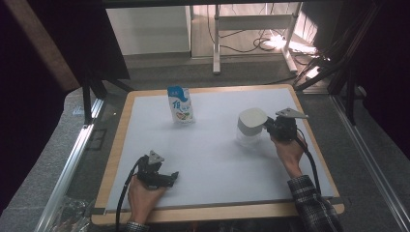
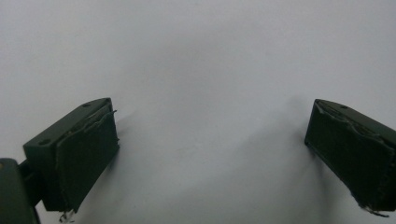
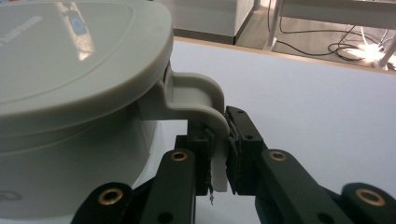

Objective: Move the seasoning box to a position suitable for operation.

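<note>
On the table [image 1: 145, 101] we counted two claws, one pouch and one jug. Our left claw [image 1: 170, 178] lay at the near left, its jaws spread with nothing between them. One blue-and-white pouch [image 1: 181, 105] stood upright at the far middle. At the right, our right claw [image 3: 219, 154] pinched the handle [image 3: 198, 100] of the one white-lidded jug [image 1: 250, 126].
</note>
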{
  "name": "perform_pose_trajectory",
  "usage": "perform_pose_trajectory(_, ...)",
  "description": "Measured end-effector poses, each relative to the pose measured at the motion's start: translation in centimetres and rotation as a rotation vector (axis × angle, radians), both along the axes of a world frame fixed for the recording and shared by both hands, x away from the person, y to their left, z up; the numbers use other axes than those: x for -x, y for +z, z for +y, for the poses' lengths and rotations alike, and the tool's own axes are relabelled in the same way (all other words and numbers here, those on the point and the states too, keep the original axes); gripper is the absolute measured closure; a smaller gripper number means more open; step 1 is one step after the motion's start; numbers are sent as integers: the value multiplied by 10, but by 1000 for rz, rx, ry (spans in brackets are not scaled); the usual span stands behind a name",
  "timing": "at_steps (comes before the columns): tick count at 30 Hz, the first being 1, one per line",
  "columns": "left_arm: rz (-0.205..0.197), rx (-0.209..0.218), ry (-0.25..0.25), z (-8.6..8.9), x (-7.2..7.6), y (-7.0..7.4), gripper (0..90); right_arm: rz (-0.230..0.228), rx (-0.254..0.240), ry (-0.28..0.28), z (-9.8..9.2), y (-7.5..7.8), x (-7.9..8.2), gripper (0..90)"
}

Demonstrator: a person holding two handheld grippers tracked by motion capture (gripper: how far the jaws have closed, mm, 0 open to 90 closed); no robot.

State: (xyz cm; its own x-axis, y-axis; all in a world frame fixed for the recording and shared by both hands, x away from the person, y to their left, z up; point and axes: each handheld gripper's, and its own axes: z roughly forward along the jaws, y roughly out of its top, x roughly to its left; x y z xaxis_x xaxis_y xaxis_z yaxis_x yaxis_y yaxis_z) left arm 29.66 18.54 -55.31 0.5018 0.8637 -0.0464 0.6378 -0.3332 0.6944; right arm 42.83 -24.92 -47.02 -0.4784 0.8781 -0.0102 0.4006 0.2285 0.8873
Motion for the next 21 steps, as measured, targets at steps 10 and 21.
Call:
perform_pose_trajectory(10, 0, 0, 1, 0, 0, 0, 21, 2, -4, 28, 5, -4, 39, 808)
perform_pose_trajectory(21, -1, -1, 1, 0, 0, 0, 21, 25, -19, 1, 3, -19, 60, 806)
